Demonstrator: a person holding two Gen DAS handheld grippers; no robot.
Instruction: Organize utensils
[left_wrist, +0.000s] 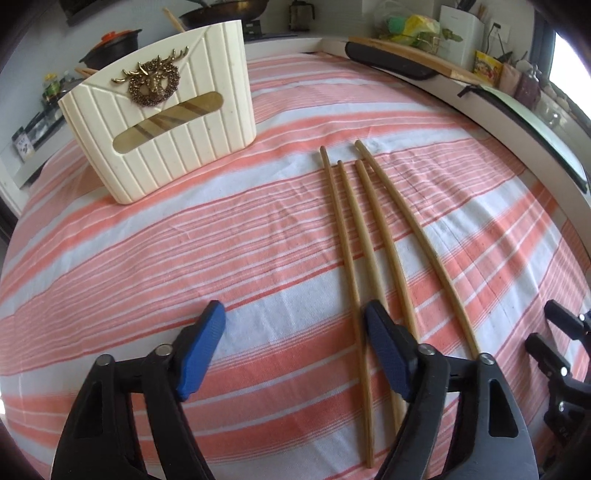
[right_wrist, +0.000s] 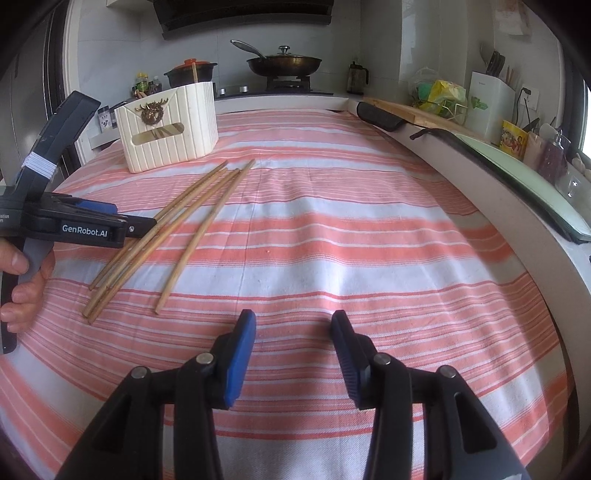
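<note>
- Four chopsticks (left_wrist: 369, 236) are lying loose on the cloth (left_wrist: 258, 258), near the holder (left_wrist: 162, 122)
- Left gripper (left_wrist: 295, 350) is hovering spread over them
- Right gripper (right_wrist: 293, 354) is waiting spread, empty
- Some sticks are already showing inside the holder

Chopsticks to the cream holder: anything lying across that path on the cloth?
Nothing visible. Four chopsticks lie loose on the striped cloth; only bare cloth separates their far tips from the cream holder. Left gripper is open beside them.

Four chopsticks (left_wrist: 364, 236) lie side by side on the tablecloth (left_wrist: 240, 236) at centre right of the left wrist frame. The utensil holder (left_wrist: 162, 122) stands at upper left, well apart from them, with more chopsticks inside.
</note>
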